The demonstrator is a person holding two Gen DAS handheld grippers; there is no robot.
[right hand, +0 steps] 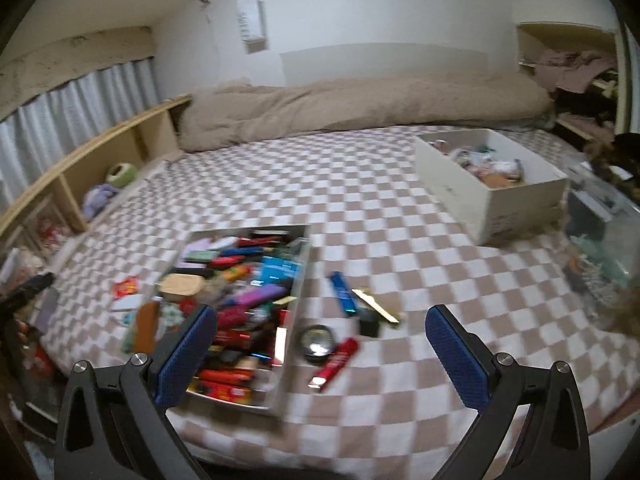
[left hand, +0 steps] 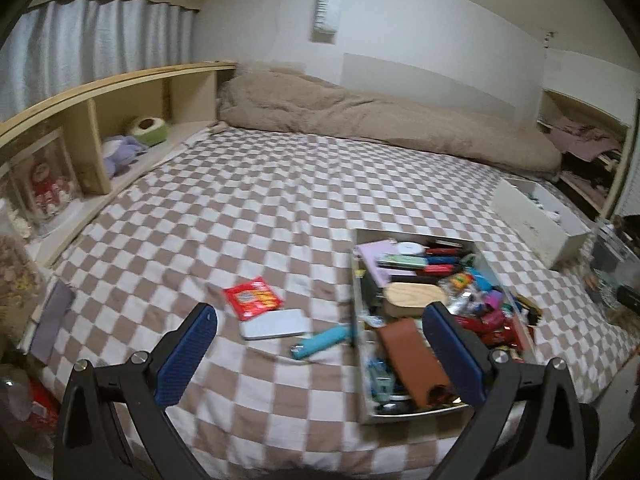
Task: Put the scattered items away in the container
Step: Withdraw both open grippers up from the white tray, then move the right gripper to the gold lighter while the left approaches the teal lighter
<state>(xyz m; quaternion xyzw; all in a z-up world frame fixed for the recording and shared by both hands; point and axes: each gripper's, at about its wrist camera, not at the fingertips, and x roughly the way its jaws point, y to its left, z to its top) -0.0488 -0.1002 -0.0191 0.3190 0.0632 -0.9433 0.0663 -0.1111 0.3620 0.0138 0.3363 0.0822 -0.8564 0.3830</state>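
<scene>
Right of the container [right hand: 298, 280] on the bed, the red tube [right hand: 335, 362] lies slantwise, low between the spread-open, empty right tool [right hand: 322, 344] fingers, so that hand's nearer; left tool [left hand: 320, 344], also open, faces the teal lighter [left hand: 320, 342], though blur muddies the small stuff.

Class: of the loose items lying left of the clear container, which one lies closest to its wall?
The light blue lighter, almost touching the clear container; the white case and red packet lie farther left.
</scene>
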